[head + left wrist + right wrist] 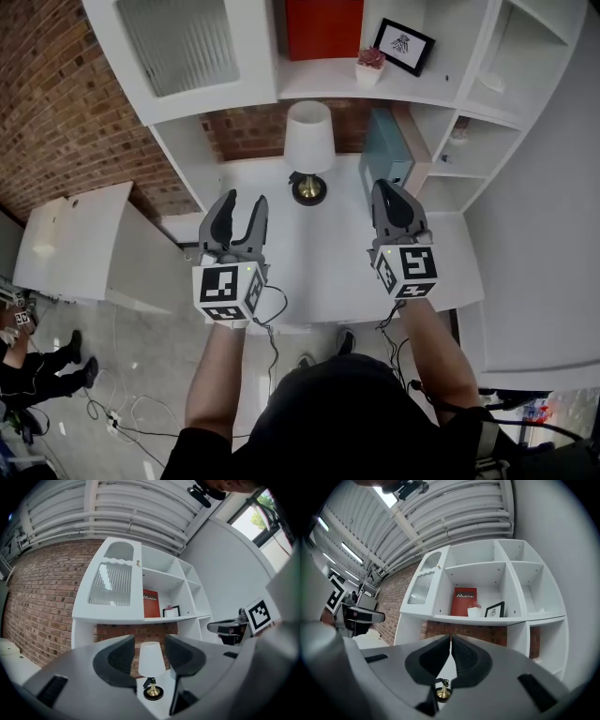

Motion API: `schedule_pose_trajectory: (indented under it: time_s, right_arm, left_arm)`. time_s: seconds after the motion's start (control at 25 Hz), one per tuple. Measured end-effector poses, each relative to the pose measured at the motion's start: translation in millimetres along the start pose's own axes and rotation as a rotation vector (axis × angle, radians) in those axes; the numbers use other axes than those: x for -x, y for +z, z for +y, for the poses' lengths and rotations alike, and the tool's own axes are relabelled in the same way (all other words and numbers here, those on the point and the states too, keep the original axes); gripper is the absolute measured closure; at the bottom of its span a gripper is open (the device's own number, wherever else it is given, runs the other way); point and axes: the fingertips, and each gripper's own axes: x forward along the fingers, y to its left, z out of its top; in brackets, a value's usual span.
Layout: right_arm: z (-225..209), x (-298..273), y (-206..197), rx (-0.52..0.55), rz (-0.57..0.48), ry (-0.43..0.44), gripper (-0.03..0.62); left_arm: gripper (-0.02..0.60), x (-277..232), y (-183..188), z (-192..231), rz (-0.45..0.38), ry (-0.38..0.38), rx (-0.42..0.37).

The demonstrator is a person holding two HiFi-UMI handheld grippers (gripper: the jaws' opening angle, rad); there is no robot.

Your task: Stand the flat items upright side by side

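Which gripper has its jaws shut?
The right gripper: its jaws meet with nothing between them, while the left gripper stands open and empty.

A lamp (308, 138) is blocking the rear centre of the desk (319, 255); bare top is lying open either side; a teal item (384, 155) is crowding the right rear corner.

The white surface (319, 253) carries a table lamp (308, 141) at its 12 o'clock, a white shade over a brass base. At 2 o'clock a teal flat item (382, 155) stands on edge, with a tan flat item (413, 141) just beside it. The shelf (319, 86) above holds a red book (323, 26), a potted plant (370, 66) and a framed picture (404, 46).
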Motion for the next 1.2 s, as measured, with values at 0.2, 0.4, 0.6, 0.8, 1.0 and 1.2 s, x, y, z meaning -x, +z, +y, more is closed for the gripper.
schedule_pose_trajectory:
  time_s: [0.2,0.4,0.6,0.8,1.0,1.2]
  right_arm:
    - [2,1,0,0.009,0.003,-0.01,0.583]
    - [5,2,3,0.014,0.005,-0.014,0.585]
    - [8,1,3,0.014,0.009,-0.02,0.585]
    - [10,0,1,0.014,0.014,-0.026,0.592]
    - [6,-3,-1,0.004,0.016,-0.04,0.592]
    - [0,-8,-5,-0.013,0.02,-0.04,0.593]
  left_arm:
    - [0.387,2,-3,4,0.001,-0.007,0.005]
    - [0.388,3,-3,7,0.001,-0.018,0.012]
    - [0.39,2,-6,11,0.003,-0.022,0.028]
    - [0.391,1,-14,15,0.013,-0.023,0.046]
    - [0.391,-3,-16,16,0.015,-0.027,0.051]
    - [0.391,-9,-17,18,0.02,-0.021,0.055]
